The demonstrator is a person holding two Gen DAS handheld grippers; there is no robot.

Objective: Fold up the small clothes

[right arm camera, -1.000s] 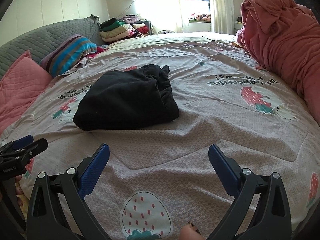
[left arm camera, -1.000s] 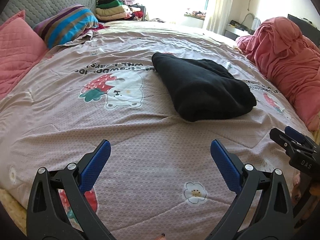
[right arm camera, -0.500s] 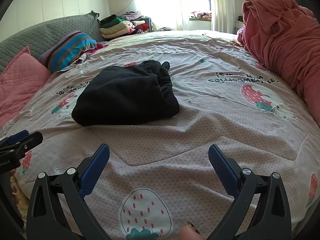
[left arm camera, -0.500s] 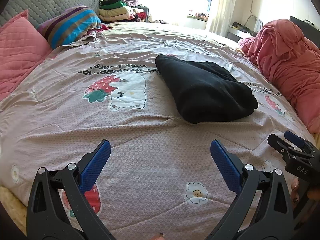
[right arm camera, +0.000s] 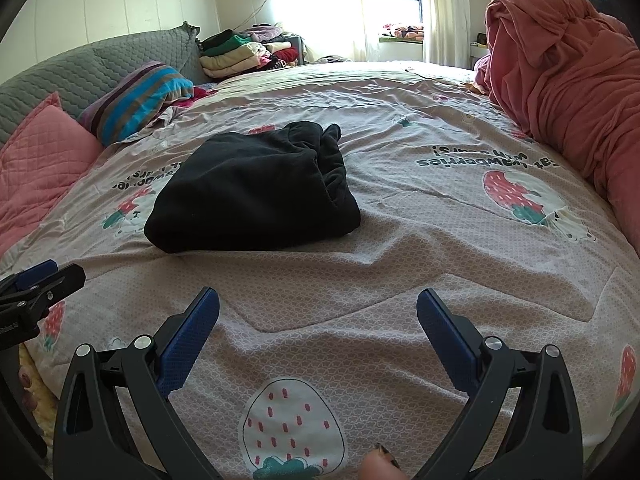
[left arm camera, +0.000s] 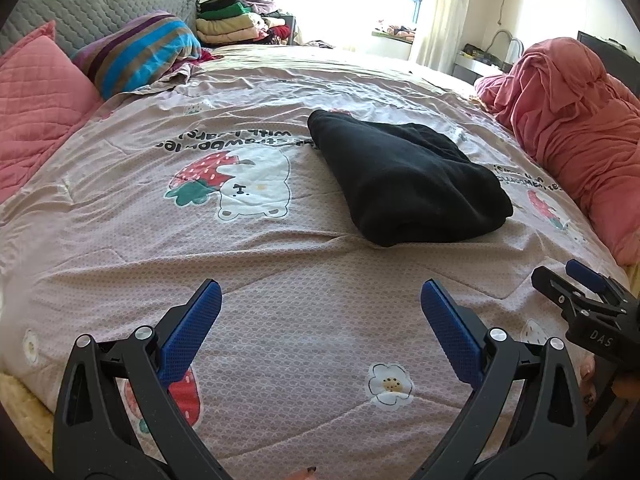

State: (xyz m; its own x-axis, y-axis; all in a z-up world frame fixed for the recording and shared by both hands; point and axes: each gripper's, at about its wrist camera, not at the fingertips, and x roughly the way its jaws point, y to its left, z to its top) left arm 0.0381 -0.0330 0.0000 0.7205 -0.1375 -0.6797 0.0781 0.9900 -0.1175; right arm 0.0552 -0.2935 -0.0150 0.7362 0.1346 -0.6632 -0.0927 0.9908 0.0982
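Observation:
A black garment (left arm camera: 404,180) lies folded into a thick bundle on the pink strawberry-print bedspread (left arm camera: 280,280); the right wrist view shows the same garment (right arm camera: 256,188) with bunched fabric at its far right end. My left gripper (left arm camera: 320,316) hovers open over the near part of the bed, well short of the garment, nothing between its blue pads. My right gripper (right arm camera: 318,320) is open too, also short of the garment and holding nothing. Each gripper shows at the edge of the other's view: the right gripper (left arm camera: 580,296) and the left gripper (right arm camera: 36,284).
A heaped red-pink blanket (left arm camera: 576,120) lines the right side of the bed. A striped pillow (left arm camera: 140,48) and a pink quilted pillow (left arm camera: 36,96) lie at the left by the grey headboard (left arm camera: 100,4). Folded clothes (left arm camera: 232,24) are stacked at the far end.
Both grippers have drifted slightly, so the garment has shifted a little in each view. The garment itself has not moved and both grippers stay open.

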